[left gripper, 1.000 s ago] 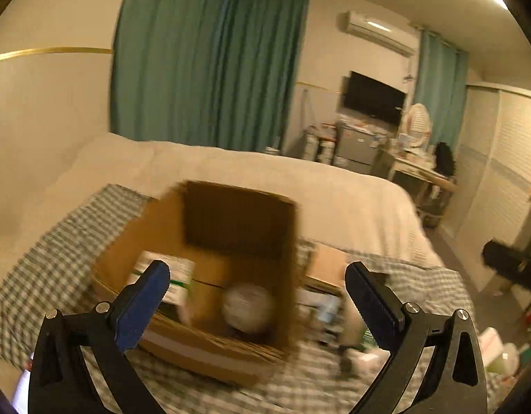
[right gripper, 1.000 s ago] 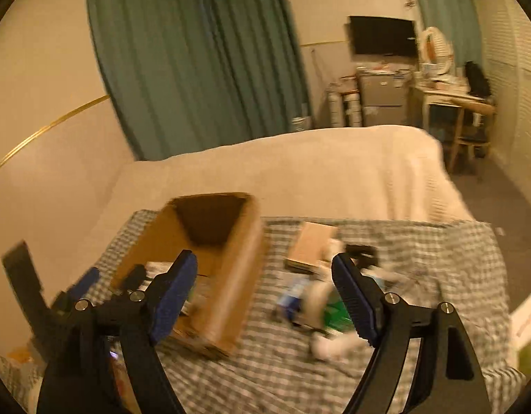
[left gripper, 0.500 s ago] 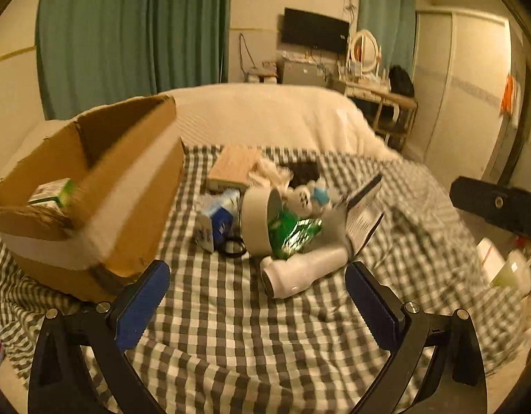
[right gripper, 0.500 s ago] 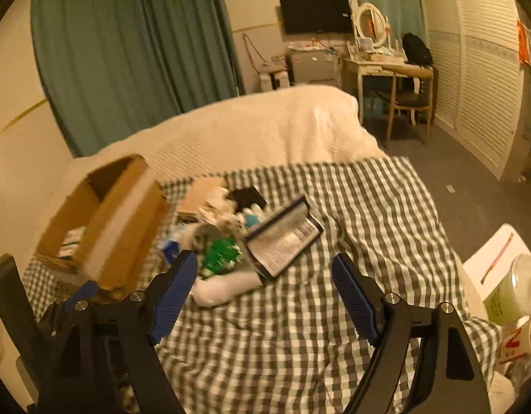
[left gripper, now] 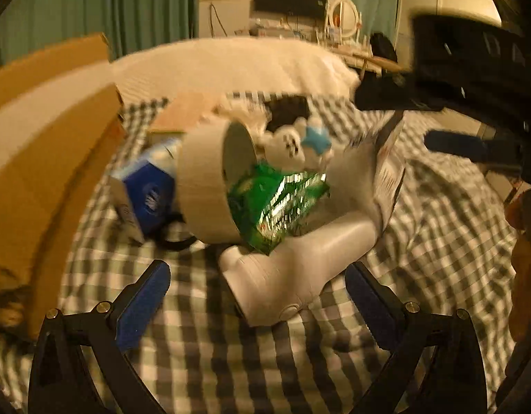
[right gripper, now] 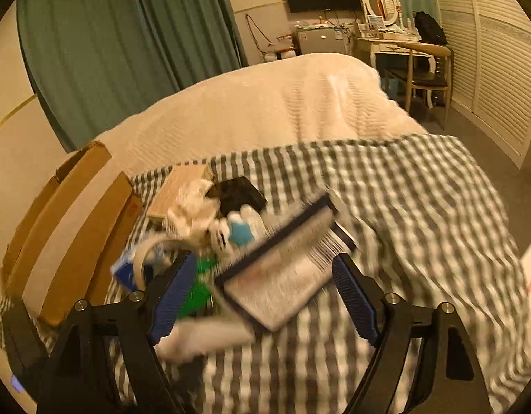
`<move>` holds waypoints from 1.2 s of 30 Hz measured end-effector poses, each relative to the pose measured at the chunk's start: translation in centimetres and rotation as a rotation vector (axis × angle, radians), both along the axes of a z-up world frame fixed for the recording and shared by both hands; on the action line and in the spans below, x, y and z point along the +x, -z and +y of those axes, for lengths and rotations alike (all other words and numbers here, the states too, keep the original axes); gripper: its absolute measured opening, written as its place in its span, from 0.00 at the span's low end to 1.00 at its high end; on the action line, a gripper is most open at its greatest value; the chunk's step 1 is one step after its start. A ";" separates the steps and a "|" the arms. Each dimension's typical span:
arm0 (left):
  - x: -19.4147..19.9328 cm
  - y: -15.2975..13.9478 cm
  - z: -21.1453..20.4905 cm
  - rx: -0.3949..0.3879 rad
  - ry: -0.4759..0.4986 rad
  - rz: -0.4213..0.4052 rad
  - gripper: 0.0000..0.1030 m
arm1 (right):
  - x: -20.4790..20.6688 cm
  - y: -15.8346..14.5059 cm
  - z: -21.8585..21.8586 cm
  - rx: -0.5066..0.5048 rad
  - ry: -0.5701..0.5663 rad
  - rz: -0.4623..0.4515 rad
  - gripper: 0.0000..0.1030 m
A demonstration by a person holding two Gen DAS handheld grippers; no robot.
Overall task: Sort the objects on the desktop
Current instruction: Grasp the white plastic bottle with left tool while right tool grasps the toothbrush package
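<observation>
A pile of objects lies on a checked cloth (left gripper: 231, 355): a white bottle (left gripper: 300, 272) on its side, a roll of tape (left gripper: 206, 186), a green foil packet (left gripper: 276, 200), a blue carton (left gripper: 151, 193) and a white toy with a blue star (left gripper: 300, 141). My left gripper (left gripper: 258, 300) is open, its fingers either side of the bottle's near end. My right gripper (right gripper: 262, 296) is open just above a flat printed packet (right gripper: 282, 272). The cardboard box (right gripper: 68, 227) stands at the left.
A wooden block (right gripper: 179, 193) and a black case (right gripper: 238, 193) lie behind the pile. The right gripper shows in the left wrist view (left gripper: 472, 145) at the upper right. A white duvet (right gripper: 265, 110) covers the bed beyond the cloth.
Both grippers have swung from the cardboard box to the pile and moved in close. The left one now straddles the white bottle; the right one hangs over the flat packet.
</observation>
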State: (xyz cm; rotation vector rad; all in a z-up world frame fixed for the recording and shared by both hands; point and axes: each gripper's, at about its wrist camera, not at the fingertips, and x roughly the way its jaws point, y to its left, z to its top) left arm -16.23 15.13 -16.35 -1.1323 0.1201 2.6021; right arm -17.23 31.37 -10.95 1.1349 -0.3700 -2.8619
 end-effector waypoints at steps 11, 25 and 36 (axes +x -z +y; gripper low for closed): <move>-0.2 0.6 1.8 -0.049 0.023 -0.033 0.77 | -1.1 4.5 3.8 0.065 0.016 -0.112 0.42; 2.7 -0.9 2.1 -0.021 0.033 -0.068 0.64 | 1.4 2.4 6.3 0.006 -0.011 -0.079 0.24; 2.1 -1.7 4.0 -0.020 0.089 -0.040 0.62 | 1.7 2.1 7.7 -0.040 0.003 -0.070 0.24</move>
